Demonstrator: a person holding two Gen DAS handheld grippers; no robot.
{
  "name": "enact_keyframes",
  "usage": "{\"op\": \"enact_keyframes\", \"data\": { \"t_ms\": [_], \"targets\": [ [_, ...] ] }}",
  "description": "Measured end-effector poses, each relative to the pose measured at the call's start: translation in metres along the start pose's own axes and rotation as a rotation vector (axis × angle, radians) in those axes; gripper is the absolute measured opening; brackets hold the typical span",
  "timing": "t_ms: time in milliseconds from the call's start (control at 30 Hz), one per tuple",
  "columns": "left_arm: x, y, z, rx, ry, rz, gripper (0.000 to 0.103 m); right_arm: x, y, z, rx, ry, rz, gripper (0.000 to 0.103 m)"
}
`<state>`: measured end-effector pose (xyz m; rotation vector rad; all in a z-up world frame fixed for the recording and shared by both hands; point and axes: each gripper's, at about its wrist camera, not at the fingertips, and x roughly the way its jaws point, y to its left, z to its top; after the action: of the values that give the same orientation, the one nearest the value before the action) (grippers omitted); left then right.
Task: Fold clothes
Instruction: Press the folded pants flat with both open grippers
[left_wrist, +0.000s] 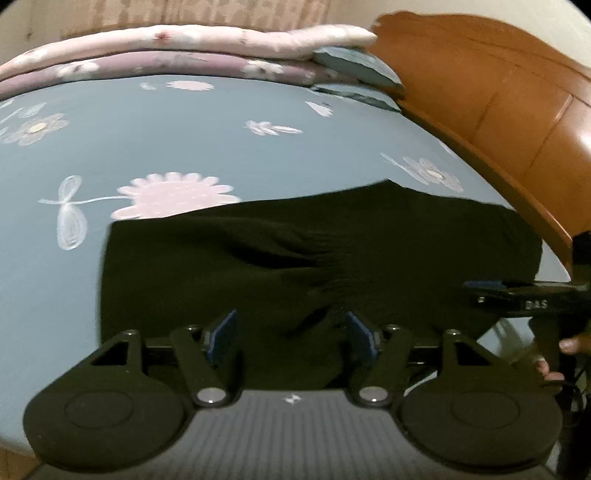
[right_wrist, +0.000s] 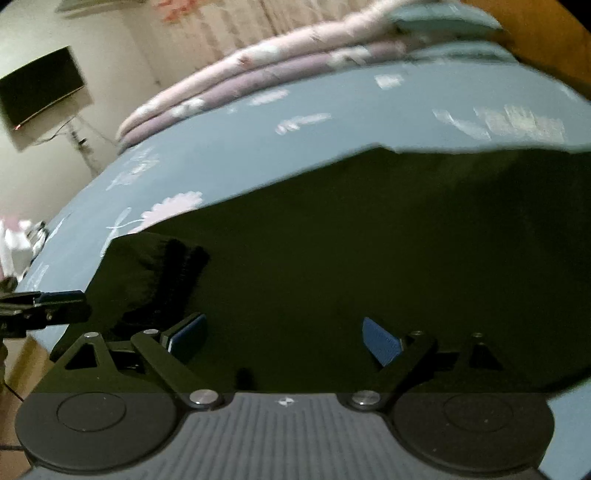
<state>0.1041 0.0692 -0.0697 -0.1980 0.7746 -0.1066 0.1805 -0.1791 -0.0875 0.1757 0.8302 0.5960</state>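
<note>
A black knit garment (left_wrist: 314, 254) lies folded flat on the blue flowered bedsheet (left_wrist: 147, 140), near the bed's front edge. My left gripper (left_wrist: 291, 332) stands open over the garment's near edge, blue pads apart, nothing between them. In the right wrist view the same black garment (right_wrist: 351, 240) fills the middle, and my right gripper (right_wrist: 284, 338) is open above its near edge, holding nothing. The right gripper (left_wrist: 484, 291) also shows from the side at the garment's right end, with a hand (left_wrist: 554, 354) behind it. The left gripper (right_wrist: 70, 302) shows at the left edge.
Folded pink and lilac flowered quilts (left_wrist: 184, 51) lie along the far side of the bed. A wooden headboard (left_wrist: 498, 92) runs along the right. A dark screen (right_wrist: 40, 88) hangs on the wall at left. White cloth (right_wrist: 14, 240) lies past the bed's left corner.
</note>
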Motion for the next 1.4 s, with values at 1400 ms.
{"op": "enact_keyframes", "data": {
  "t_ms": [1400],
  "targets": [
    [0.030, 0.001, -0.005, -0.162, 0.041, 0.066, 0.089, -0.043, -0.102, 0.009, 0.333, -0.144, 0.025, 0.103]
  ]
}}
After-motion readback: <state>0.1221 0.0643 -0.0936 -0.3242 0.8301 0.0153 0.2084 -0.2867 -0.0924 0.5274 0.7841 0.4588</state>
